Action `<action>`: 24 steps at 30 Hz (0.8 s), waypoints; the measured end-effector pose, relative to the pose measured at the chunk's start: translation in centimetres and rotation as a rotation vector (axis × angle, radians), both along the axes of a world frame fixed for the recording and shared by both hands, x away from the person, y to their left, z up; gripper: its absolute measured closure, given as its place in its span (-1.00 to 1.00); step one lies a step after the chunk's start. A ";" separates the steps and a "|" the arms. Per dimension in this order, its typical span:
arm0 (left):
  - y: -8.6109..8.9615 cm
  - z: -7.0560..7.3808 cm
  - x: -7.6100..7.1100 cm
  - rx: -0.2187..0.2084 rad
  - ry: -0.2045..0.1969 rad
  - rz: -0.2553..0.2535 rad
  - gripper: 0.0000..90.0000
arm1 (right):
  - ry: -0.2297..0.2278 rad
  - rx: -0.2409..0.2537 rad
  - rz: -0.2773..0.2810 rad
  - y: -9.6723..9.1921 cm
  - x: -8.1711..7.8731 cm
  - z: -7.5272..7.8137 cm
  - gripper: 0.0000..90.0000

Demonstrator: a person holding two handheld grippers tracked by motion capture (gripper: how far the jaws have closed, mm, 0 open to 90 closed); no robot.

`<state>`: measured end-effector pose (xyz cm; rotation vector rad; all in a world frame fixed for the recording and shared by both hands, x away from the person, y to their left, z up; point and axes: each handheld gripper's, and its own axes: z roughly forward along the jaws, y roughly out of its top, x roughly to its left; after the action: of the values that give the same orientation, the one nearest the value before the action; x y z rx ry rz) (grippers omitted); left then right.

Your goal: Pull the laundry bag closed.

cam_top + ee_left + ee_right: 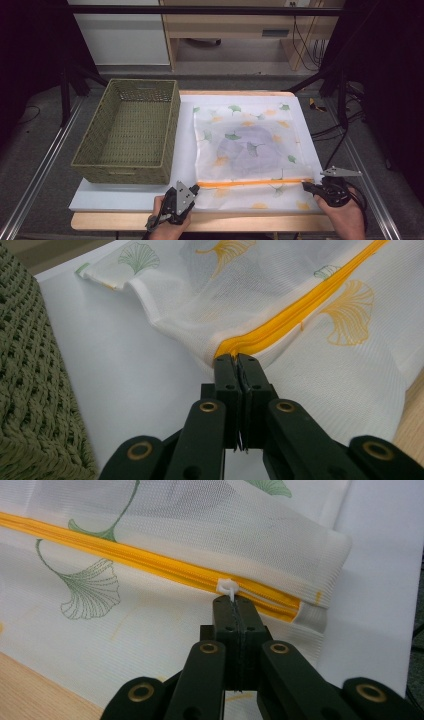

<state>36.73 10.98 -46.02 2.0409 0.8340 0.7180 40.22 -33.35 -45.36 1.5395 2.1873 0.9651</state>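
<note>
A white mesh bag printed with green and orange ginkgo leaves lies flat on the white board, a greyish garment dimly visible inside it. Its yellow zipper runs across the near edge. My left gripper is shut on the bag's fabric at the zipper's left end. My right gripper is shut on the white zipper pull near the zipper's right end.
A woven green basket stands empty on the board's left side, close beside the bag. The white board rests on a wooden table. Metal frame rails run along both sides.
</note>
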 end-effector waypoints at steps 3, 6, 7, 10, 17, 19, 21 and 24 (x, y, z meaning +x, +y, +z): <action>0.0 0.0 0.0 -0.004 0.000 0.002 0.96 | 0.001 0.003 0.000 -0.1 0.0 0.0 1.00; 0.0 0.0 0.0 -0.001 0.001 0.000 0.96 | 0.000 0.003 0.000 -0.1 0.0 0.0 1.00; 0.0 0.0 0.0 -0.002 0.000 0.001 0.96 | 0.001 0.004 0.000 -0.1 0.0 0.0 1.00; 0.0 0.0 0.0 -0.001 0.000 0.001 0.96 | 0.000 0.007 0.001 -0.2 -0.1 0.0 1.00; 0.0 0.0 0.0 0.003 -0.001 0.001 0.96 | -0.004 0.014 0.001 -0.2 -0.2 0.0 1.00; 0.1 0.0 0.1 0.001 0.001 0.005 0.96 | -0.002 0.012 -0.004 -0.4 -0.2 0.0 1.00; 0.2 0.0 0.2 0.001 -0.012 0.005 0.96 | -0.002 0.015 -0.009 -0.6 -0.3 0.0 1.00; 0.1 -0.1 0.1 -0.003 0.002 0.010 0.96 | -0.003 0.016 -0.012 -0.9 -0.4 0.0 1.00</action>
<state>36.85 11.09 -46.08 2.0364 0.8462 0.7201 39.85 -34.20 -45.38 1.5555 2.1714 0.9823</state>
